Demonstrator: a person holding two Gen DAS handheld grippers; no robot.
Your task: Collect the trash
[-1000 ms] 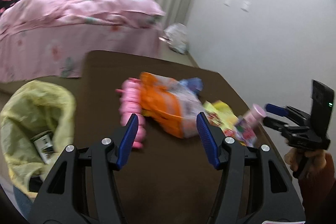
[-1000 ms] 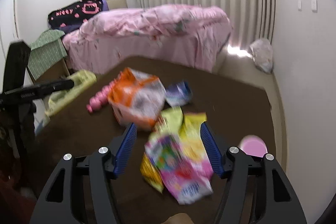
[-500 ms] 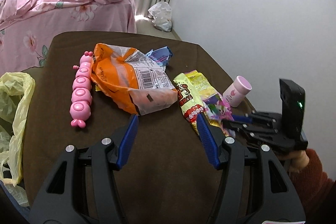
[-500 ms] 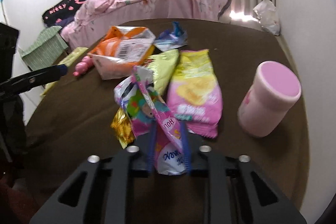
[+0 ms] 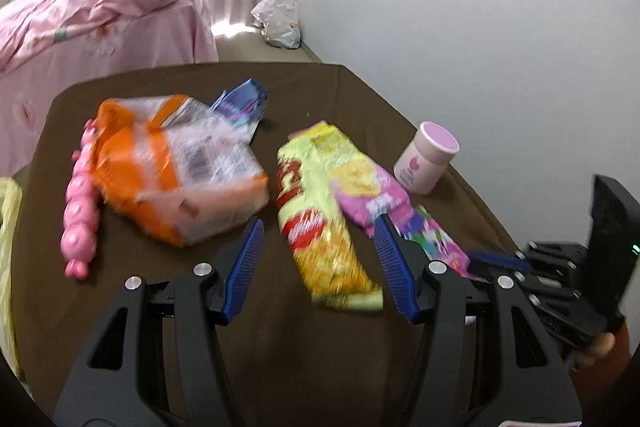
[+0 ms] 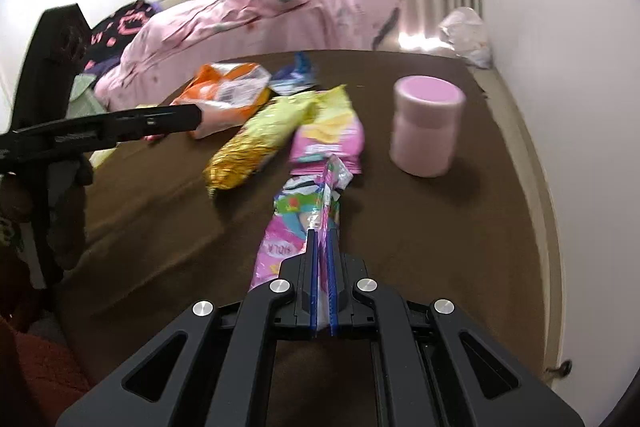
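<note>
Several snack wrappers lie on a brown table point(image 5: 320, 367). My right gripper point(image 6: 322, 239) is shut on a pink cartoon wrapper point(image 6: 296, 223), also seen in the left wrist view point(image 5: 436, 239). My left gripper point(image 5: 318, 231) is open and empty, its fingers on either side of a yellow chip bag point(image 5: 320, 211) point(image 6: 260, 135). A pink-and-yellow packet point(image 5: 372, 191) point(image 6: 328, 139) lies beside it. An orange bag point(image 5: 176, 167) point(image 6: 228, 95) and a blue wrapper point(image 5: 242, 105) point(image 6: 294, 77) lie farther back.
A pink lidded jar point(image 5: 426, 159) point(image 6: 426, 129) stands at the table's right. A pink caterpillar toy point(image 5: 82, 203) lies at the left. A yellow bag's edge point(image 5: 6, 247) shows at far left. A pink bed point(image 5: 92, 11) and a white floor bag point(image 5: 278, 19) lie behind.
My right gripper closed on the pink cartoon wrapper and has lifted and pulled it back. My left gripper has moved right, from the orange bag to the yellow chip bag.
</note>
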